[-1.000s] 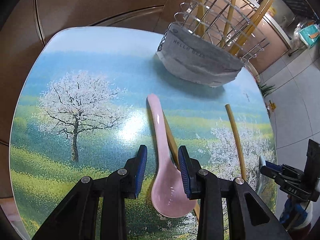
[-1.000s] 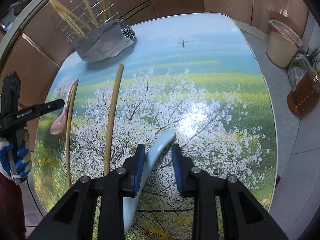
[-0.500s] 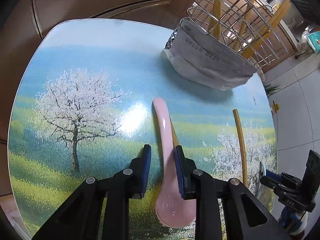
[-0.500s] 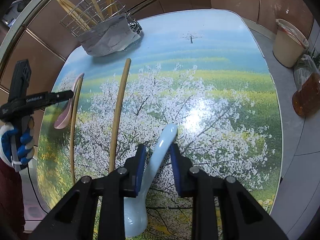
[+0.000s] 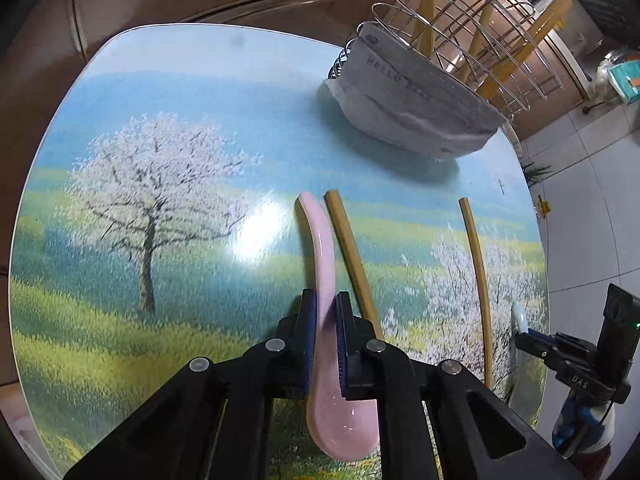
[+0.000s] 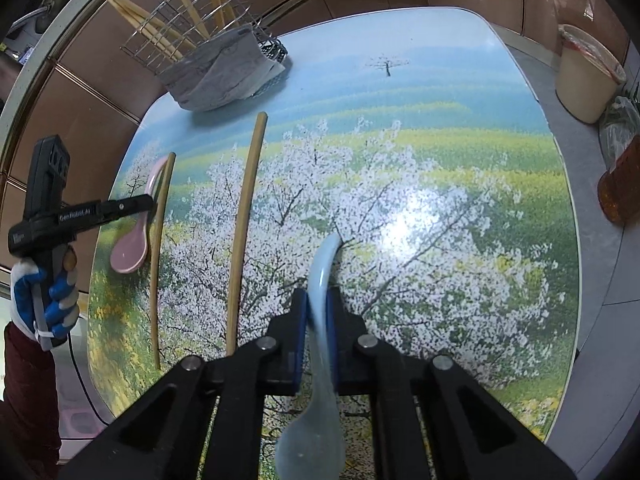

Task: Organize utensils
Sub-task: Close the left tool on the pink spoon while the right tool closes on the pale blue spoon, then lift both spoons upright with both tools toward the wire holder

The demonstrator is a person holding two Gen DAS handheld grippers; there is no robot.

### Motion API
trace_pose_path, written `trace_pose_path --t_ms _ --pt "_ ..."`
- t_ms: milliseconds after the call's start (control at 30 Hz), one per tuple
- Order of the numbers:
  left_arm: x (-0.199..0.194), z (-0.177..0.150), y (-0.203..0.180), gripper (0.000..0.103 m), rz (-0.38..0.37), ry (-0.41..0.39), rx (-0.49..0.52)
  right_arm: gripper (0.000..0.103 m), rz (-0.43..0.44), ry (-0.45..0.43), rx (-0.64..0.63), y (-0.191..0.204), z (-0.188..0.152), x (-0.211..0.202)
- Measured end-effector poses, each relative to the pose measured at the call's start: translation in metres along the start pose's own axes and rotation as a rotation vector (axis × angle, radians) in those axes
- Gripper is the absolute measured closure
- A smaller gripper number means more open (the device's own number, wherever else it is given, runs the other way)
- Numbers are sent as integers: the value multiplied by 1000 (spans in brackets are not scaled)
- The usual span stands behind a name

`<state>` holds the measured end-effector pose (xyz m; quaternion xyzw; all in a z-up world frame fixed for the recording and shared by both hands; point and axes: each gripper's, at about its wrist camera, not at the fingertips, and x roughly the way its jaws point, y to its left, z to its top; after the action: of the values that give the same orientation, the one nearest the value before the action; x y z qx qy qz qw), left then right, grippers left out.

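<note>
1. Pink spoon is sitting clamped at its handle between the fingers of the left gripper, bowl hanging back toward the camera at 6 o'clock and handle tip pointing toward 12. The grip on the narrow handle rather than the rounded bowl is probably giving the pads a flatter surface to bite on.

2. Pale blue spoon is being pinched the same way by the right gripper, fingers closed on the handle, bowl trailing at 6 o'clock. In the right view its bowl is looking blurred, so whether it is touching the desk I cannot tell.

3. Two loose chopsticks are lying on the desk: one just beside the pink spoon at its 3 o'clock, running almost parallel to it, the other farther out toward 3 o'clock, between the two grippers.

4. Wire rack is standing at 1 o'clock in the left view, with several chopsticks already leaning upright in it and a grey cloth wrapping its lower part. It seems the likely destination for the utensils.

5. Holding each spoon handle-forward is plausibly meant to let it go into the rack handle first; the cloth is covering the rack's lower part, so entry would have to come from above.

6. Beyond the desk, a bin and an amber jar are standing on the floor at 2 to 3 o'clock in the right view.
</note>
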<state>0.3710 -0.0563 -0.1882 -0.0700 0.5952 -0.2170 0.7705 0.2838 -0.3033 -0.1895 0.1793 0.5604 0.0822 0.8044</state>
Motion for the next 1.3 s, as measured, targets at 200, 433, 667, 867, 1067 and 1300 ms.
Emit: trace_pose_path --t_ms 200,433,667,867,1067,1300 --pt "-16 -17 -6 95 6 -45 28 95 -15 -45 -38 10 -12 -19" --pt "-47 -43 -14 95 34 -130 71 95 -23 -127 -98 30 -32 -47" --pt "-82 -70 -23 96 48 -233 93 96 -24 -214 -133 46 -59 -75" --pt "-100 -88 -33 96 79 -279 113 96 -31 -256 -155 62 -79 -91" --pt "-125 -104 -40 96 78 -318 127 96 -44 -295 -188 81 -93 -109" --pt "-149 -98 -46 96 48 -352 113 96 -67 -335 -216 99 -80 -126"
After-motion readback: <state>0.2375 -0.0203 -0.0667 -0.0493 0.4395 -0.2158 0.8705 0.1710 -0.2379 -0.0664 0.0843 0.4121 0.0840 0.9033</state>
